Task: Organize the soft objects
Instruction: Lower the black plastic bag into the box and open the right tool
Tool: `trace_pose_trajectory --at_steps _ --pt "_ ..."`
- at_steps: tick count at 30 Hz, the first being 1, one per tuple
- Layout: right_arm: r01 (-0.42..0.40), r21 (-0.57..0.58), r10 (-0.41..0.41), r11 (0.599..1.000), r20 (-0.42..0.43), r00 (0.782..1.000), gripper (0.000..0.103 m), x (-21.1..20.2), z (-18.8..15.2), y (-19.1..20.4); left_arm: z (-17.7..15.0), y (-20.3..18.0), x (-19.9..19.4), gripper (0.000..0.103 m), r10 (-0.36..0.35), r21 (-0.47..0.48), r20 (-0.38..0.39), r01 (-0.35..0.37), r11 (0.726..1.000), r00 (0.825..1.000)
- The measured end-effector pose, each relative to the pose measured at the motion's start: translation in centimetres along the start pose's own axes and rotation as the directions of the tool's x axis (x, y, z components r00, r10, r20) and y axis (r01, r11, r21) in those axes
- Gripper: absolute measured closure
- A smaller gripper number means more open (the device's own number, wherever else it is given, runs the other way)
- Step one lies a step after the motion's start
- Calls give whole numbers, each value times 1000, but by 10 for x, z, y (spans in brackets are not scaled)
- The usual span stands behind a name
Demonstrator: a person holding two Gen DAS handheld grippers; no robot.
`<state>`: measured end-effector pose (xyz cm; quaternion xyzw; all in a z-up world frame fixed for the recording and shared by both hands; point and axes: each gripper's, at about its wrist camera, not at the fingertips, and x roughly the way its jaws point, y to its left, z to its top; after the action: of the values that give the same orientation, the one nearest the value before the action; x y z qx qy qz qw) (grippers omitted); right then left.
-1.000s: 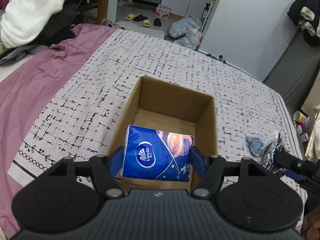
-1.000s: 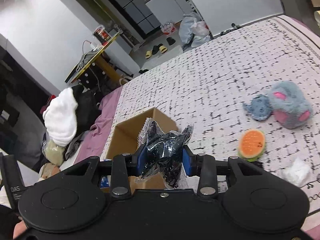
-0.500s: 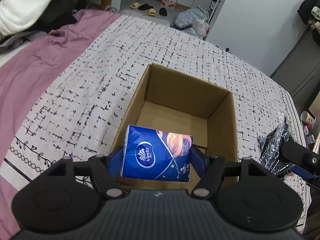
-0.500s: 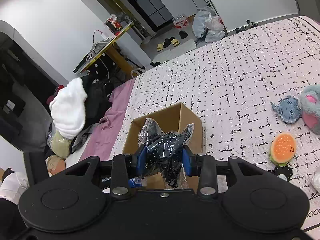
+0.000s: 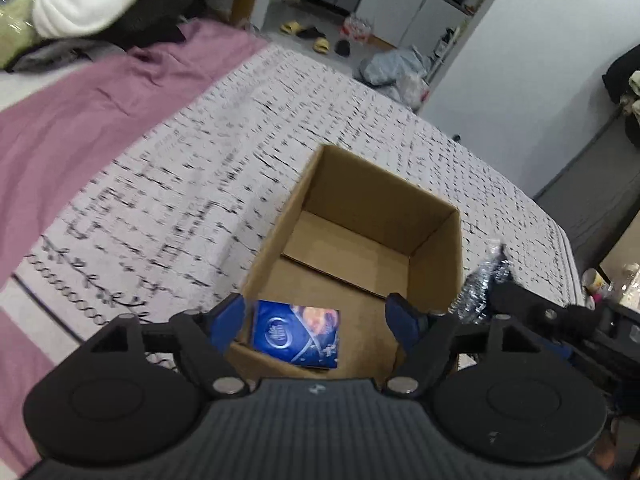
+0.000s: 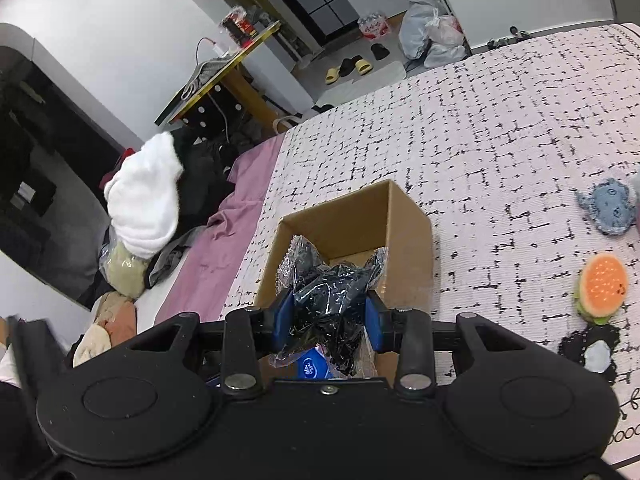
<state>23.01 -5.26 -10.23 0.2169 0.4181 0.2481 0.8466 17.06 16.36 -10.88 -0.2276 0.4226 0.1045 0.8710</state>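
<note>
My left claw (image 5: pixel 316 314) opening over box (image 5: pixel 372 216), pads clear of tissue pack (image 5: pixel 296 336) lying inside, near front wall. My right claw (image 6: pixel 329 316) grips black bag (image 6: pixel 332 296) above box on bed (image 6: pixel 500 128).

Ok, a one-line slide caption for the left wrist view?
Left tool opening above the cardboard box, blue tissue pack released inside against the near wall.

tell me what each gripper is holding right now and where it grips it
The left gripper holds nothing: its jaws are opening and the blue tissue pack lies in the cardboard box. The right gripper pinches a crinkly black plastic packet around its middle.
</note>
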Motion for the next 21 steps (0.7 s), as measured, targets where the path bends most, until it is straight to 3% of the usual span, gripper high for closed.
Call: trace_pose_trajectory --at_steps 8,14,18,21 --pt "15 -41 -17 999 -55 998 65 20 -3 12 -3 21 -21 21 27 -47 25 -25 999 999" --pt "102 -124 -115 987 -104 988 65 41 -7 27 -7 24 -35 21 39 -33 44 -38 999 998" --pt "175 -177 -197 969 -115 974 57 48 -8 34 -7 21 -42 21 43 -25 52 -41 999 998" --pt "155 -146 -167 977 -78 983 44 31 -8 34 -6 18 -48 21 40 -9 70 -39 999 997"
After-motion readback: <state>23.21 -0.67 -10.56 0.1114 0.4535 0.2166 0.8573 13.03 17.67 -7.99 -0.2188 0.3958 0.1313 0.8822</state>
